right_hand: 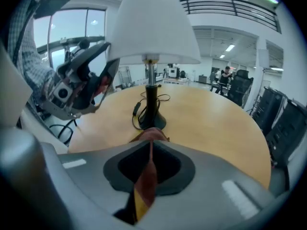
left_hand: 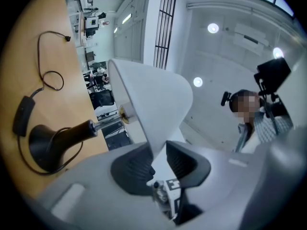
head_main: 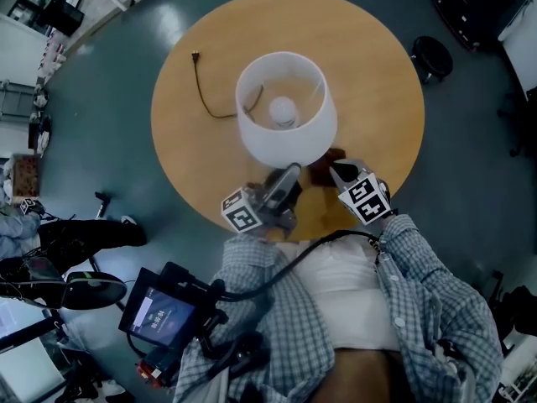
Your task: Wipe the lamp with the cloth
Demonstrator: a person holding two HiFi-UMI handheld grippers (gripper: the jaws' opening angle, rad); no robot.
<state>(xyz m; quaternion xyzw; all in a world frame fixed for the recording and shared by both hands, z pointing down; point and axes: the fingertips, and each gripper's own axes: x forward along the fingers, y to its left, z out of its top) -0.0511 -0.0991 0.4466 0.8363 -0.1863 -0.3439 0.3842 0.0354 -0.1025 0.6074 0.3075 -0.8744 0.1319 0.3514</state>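
A table lamp with a white shade (head_main: pixel 285 112) stands on the round wooden table (head_main: pixel 377 74); its bulb (head_main: pixel 283 109) shows from above. My left gripper (head_main: pixel 289 173) reaches up to the shade's near rim. In the left gripper view the shade's edge (left_hand: pixel 148 104) runs down between the jaws of that gripper (left_hand: pixel 159 152), which pinch it. The dark lamp base (left_hand: pixel 45 145) lies to the left. My right gripper (head_main: pixel 336 170) is shut on a brown and orange cloth (right_hand: pixel 146 176), low in front of the lamp base (right_hand: pixel 151 121). The cloth (head_main: pixel 323 172) hangs under the shade's rim.
The lamp's black cord (head_main: pixel 201 86) curls across the table's left side, with an inline switch (left_hand: pixel 23 114). A black stool (head_main: pixel 432 57) stands right of the table. A device with a screen (head_main: pixel 164 313) hangs at the person's waist. Office chairs (right_hand: pixel 283 123) line the right.
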